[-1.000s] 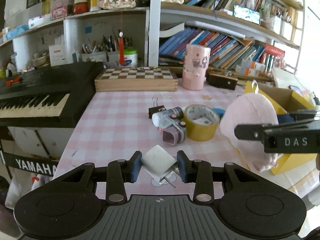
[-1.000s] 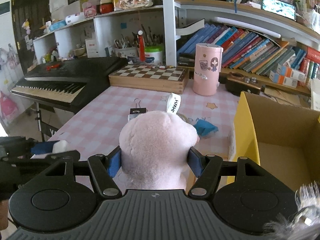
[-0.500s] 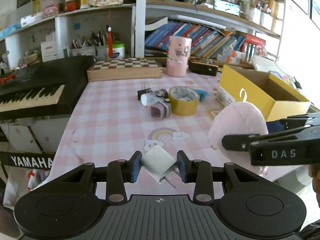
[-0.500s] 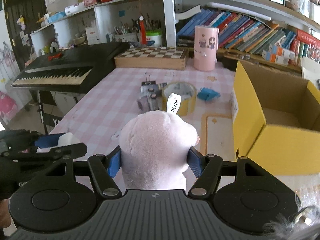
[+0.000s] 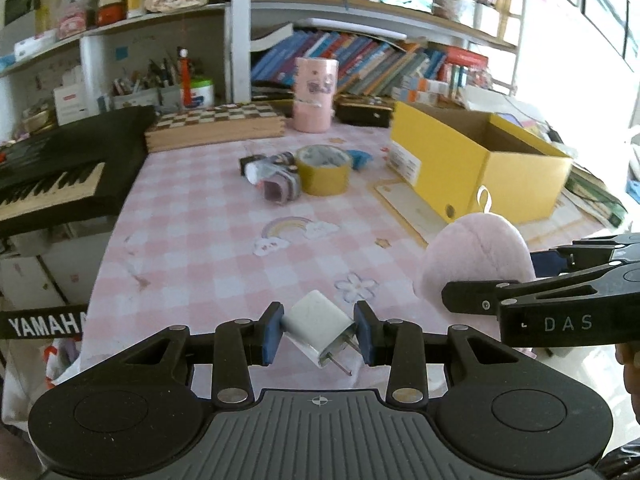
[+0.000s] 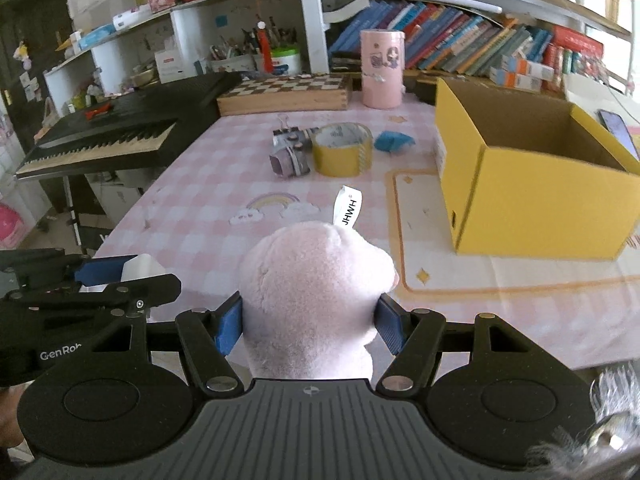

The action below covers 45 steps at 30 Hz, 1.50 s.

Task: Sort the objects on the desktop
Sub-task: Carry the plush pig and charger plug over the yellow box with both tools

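Both loads farther from yellow box (image 6: 532,184) now.

From the right wrist view we cannot see the underside of the pink plush toy (image 6: 316,300), which hides the worktop (image 6: 192,216) behind it, and only a white corner of the charger plug (image 6: 142,266) shows past the left tool (image 6: 120,280). In the left wrist view the right tool (image 5: 532,276) runs off the right edge, and the plush toy covers part of its far finger. The yellow box (image 5: 480,168) shows us only part of its inside; its floor is out of sight. The small items beside the tape roll (image 5: 323,170) overlap and blur, so we cannot name them. The book spines (image 6: 460,46) are too small to read.
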Each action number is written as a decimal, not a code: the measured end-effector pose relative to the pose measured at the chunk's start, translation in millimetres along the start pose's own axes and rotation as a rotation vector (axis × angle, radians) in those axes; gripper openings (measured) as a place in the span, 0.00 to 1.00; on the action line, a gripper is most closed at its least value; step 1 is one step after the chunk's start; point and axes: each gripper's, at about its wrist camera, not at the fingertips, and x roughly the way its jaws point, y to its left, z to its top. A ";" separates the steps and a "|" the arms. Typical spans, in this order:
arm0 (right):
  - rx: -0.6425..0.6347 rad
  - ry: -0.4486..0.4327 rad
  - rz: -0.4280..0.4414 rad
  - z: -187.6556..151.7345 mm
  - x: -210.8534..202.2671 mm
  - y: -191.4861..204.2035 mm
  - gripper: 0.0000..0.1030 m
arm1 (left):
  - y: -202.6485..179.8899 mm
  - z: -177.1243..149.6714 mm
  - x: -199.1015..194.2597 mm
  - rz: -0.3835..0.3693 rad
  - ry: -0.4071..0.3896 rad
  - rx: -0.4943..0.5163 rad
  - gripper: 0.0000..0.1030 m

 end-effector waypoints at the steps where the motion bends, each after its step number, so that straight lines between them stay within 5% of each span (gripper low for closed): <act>1: 0.009 0.000 -0.007 -3.8 -3.2 -0.4 0.63 | -2.3 -2.1 -1.1 -0.008 0.002 0.008 0.35; 30: 0.207 -0.031 -0.217 -54.0 -63.1 -45.9 0.63 | -75.4 -1.6 6.6 -0.235 -0.002 0.234 0.35; 45: 0.244 -0.031 -0.249 -51.6 -67.3 -77.1 0.63 | -102.9 9.1 20.6 -0.263 -0.002 0.276 0.35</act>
